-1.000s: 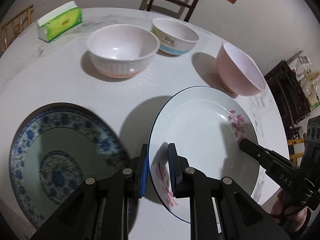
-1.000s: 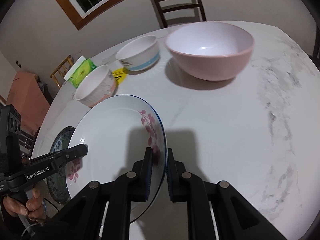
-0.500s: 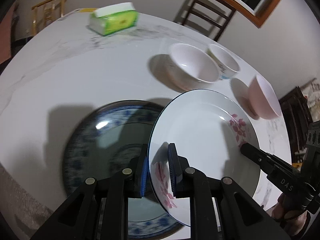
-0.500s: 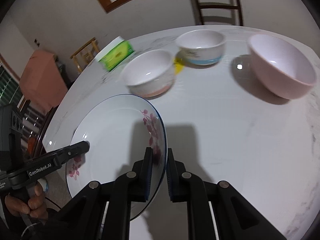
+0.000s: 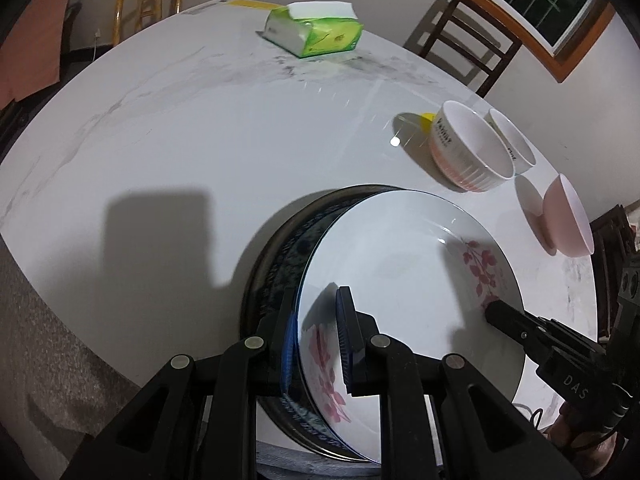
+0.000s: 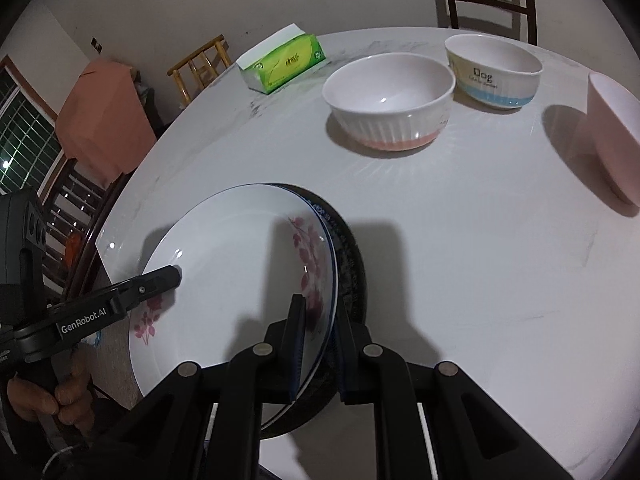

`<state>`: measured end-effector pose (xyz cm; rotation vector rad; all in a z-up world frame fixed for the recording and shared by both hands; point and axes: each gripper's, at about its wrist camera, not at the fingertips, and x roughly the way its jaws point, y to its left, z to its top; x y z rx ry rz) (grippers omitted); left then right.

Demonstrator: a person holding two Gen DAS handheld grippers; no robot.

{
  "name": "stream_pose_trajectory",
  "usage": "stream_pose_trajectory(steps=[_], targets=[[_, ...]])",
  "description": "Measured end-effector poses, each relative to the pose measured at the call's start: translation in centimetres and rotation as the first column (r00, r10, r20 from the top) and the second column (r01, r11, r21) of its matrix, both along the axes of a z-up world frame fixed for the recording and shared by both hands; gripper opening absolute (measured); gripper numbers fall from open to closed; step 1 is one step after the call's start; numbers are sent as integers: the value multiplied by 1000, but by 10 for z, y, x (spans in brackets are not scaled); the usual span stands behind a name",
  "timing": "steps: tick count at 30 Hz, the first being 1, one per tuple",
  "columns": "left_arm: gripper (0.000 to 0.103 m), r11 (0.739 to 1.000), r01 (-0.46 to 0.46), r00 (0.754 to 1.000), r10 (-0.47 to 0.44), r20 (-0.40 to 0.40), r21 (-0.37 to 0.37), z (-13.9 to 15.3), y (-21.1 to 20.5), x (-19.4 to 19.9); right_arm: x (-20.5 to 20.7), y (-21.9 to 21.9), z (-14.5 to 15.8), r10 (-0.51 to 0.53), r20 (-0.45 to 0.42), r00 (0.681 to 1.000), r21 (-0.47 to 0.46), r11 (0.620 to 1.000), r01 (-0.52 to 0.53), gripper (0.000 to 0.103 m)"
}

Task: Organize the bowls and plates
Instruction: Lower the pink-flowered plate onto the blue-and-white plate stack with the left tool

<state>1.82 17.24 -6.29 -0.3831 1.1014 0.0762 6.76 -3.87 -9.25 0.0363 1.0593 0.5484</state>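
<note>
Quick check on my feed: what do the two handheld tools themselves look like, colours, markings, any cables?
Both are matte black plastic, with angular linkage arms joined by silver round pivot pins and blue pads on the finger insides. The left tool carries white "GenRobot.AI" lettering; the right tool shows "DAS" embossed. A bare hand grips the left tool's handle, and a thin cable trails beneath it.

Left tool (image 5: 316, 340) clamps the near rim of the white floral plate (image 5: 404, 280); right tool (image 5: 494, 310) grips its opposite rim. The plate sits over the blue-patterned plate (image 5: 280, 256) on the marble counter (image 5: 200, 120). Ribbed bowl (image 5: 468, 152), second bowl (image 5: 514, 142), pink bowl (image 5: 568, 220) stand right; tissue pack (image 5: 316, 34) far.
</note>
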Motion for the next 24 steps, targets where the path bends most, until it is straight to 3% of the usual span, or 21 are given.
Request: stream_pose_trajectory(steps=[17,24], targets=[[15,1000,-10,1000,10,-10,-17,-7,7,2,4,9,-3,-1,-2,1000,-47,999,1,16],[19,1000,-9,1000,9,-13,-14,-7,5,3,1,9,-2,-5,1,1000,-48,999,5,16]])
